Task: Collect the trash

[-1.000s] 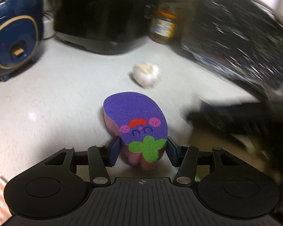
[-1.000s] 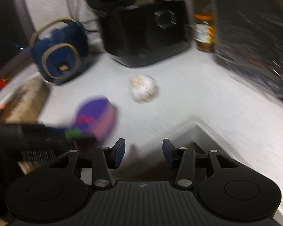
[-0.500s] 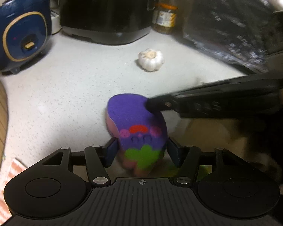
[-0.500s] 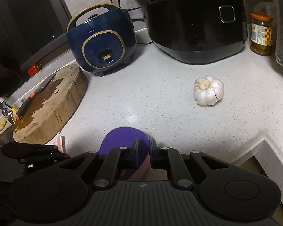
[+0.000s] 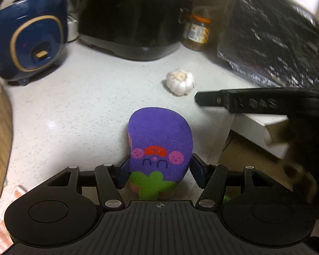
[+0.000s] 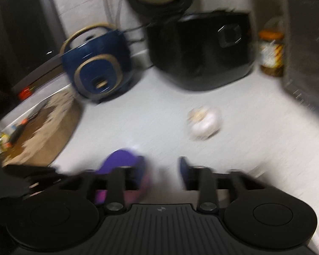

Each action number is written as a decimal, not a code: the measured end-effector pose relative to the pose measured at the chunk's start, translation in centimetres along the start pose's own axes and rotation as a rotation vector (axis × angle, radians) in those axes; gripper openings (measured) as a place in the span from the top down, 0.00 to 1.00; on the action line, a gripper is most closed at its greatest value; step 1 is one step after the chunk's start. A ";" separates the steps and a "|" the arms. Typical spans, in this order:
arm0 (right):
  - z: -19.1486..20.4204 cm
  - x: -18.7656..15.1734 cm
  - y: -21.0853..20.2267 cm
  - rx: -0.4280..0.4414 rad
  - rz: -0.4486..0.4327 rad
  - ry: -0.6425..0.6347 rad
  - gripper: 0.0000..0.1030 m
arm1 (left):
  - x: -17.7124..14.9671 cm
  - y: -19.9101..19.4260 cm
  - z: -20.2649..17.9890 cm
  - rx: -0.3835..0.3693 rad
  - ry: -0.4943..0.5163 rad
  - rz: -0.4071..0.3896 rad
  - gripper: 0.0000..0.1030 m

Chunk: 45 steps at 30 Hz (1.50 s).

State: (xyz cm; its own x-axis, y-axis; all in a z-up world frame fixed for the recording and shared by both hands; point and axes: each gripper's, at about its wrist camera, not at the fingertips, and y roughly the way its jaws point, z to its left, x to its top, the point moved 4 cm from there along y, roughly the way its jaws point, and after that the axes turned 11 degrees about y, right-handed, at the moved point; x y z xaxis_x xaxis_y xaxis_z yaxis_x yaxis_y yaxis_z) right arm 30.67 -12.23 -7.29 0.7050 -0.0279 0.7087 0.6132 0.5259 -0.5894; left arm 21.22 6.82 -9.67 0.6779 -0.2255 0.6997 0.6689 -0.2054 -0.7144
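Though unclamped, sponge (image 5: 159,148) between left tool (image 5: 159,171)

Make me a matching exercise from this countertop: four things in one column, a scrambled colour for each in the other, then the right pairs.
Things:
1. sponge
2. garlic bulb
3. rice cooker
4. jar lid

Colours:
A. white
B. orange
C. purple top, green patch
D. dark blue, tan trim

Pairs: 1-C, 2-A, 3-D, 4-B
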 end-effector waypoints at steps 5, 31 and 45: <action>-1.5 2.3 2.4 -0.120 -0.043 -0.025 0.48 | -0.9 -2.3 2.6 0.032 -0.131 -0.030 0.38; 6.0 -2.3 -0.2 -0.096 0.011 0.137 0.49 | -3.5 -4.9 6.2 -0.208 -0.112 -0.092 0.38; -0.7 -14.6 -14.3 -0.290 -0.071 0.288 0.49 | -8.5 -3.7 -8.8 -0.409 -0.071 0.075 0.38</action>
State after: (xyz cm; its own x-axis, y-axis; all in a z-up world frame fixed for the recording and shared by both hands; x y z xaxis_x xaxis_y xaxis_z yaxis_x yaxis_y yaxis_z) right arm 11.81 -19.93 -9.47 0.7027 -0.3141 0.6383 0.7101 0.2542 -0.6567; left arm 10.32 1.08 -13.09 0.7489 -0.1911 0.6345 0.4507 -0.5550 -0.6991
